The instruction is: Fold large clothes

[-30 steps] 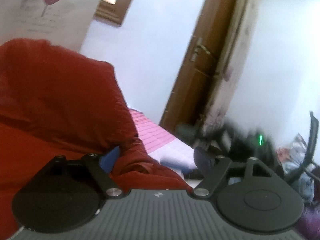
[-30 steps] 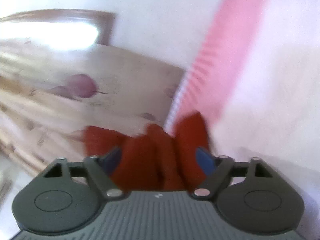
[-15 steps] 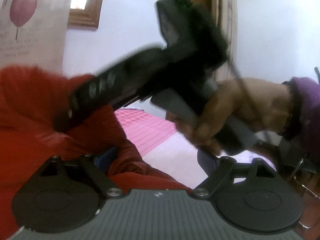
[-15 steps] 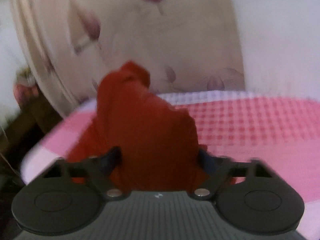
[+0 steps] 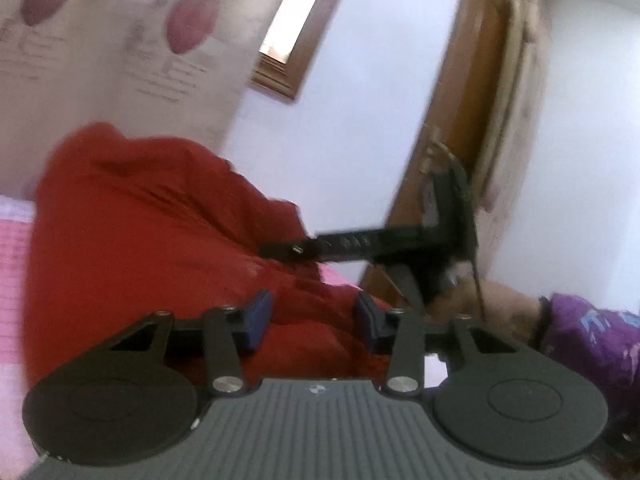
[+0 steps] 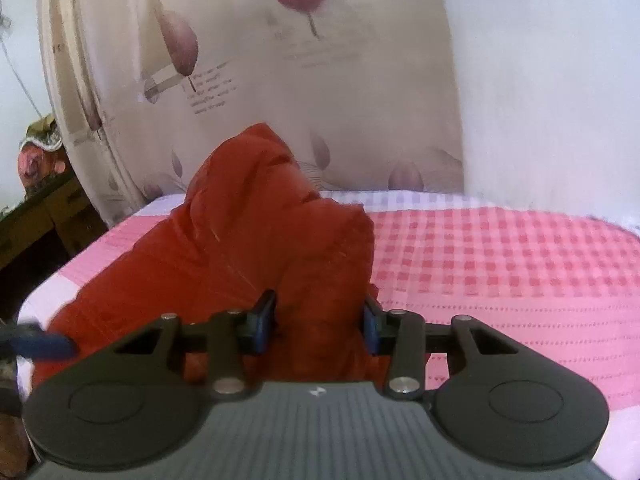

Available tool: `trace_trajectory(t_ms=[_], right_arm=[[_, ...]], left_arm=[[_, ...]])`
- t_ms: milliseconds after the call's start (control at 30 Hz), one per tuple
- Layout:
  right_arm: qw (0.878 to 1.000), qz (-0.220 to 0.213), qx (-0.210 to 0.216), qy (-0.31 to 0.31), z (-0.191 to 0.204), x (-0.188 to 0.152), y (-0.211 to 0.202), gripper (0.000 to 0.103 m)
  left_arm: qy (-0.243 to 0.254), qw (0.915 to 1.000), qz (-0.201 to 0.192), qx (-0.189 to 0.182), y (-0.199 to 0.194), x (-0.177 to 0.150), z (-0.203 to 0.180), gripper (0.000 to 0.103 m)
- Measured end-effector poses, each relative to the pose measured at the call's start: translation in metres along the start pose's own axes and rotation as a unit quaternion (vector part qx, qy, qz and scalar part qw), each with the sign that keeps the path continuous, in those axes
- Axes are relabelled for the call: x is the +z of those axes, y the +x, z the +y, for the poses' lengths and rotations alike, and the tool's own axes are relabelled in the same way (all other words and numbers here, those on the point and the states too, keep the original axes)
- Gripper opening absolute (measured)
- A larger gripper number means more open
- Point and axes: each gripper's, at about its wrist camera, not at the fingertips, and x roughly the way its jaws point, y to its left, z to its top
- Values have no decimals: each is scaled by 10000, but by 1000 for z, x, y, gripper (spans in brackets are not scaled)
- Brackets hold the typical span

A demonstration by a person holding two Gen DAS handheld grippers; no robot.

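Left wrist view, from left to right: a floral curtain (image 5: 100,40) hangs at the far left, a wood-framed window (image 5: 296,36) sits beside it, and a wooden door (image 5: 452,128) stands at the far right. The red garment (image 5: 152,240) rises in a bunched heap over the pink checked bed (image 5: 12,248). The left gripper (image 5: 314,322) is closing, with a fold of the red garment between its blue pads (image 5: 256,320); whether the pads already press the cloth cannot be told. Farther right, the right gripper (image 5: 280,249) reaches into the red garment from the right, carried by a hand (image 5: 496,304) in a purple sleeve (image 5: 592,340). Right wrist view, from left to right: a dark cabinet (image 6: 36,216) stands at the left edge, the curtain hangs behind the bed, and the red garment lies on the left half of the bed. The right gripper is closing, with a raised fold of the garment filling the gap between its pads.
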Motion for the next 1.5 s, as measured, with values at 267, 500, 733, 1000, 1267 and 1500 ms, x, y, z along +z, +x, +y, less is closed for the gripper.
trace_trajectory(t_ms=[267, 500, 733, 1000, 1267, 1500], right_arm=[[9995, -182, -235, 67, 2, 18, -20, 81], [9923, -8, -856, -894, 24, 27, 1, 36], [9890, 255, -1113, -936, -3, 0, 41, 31], [9969, 238, -747, 27, -33, -24, 51, 31], [9893, -452, -1170, -750, -5, 42, -25, 51], [9554, -252, -538, -2893, 107, 88, 14, 32]], left_arm=[[906, 9938, 645, -9, 56, -20, -25, 45], [1220, 9888, 859, 80, 82, -20, -27, 45], [1172, 9890, 906, -45, 86, -26, -25, 47], [895, 9899, 1100, -69, 105, -28, -11, 48], [660, 9904, 1212, -31, 114, -26, -3, 48], [690, 9904, 1195, -4, 118, -25, -2, 48]])
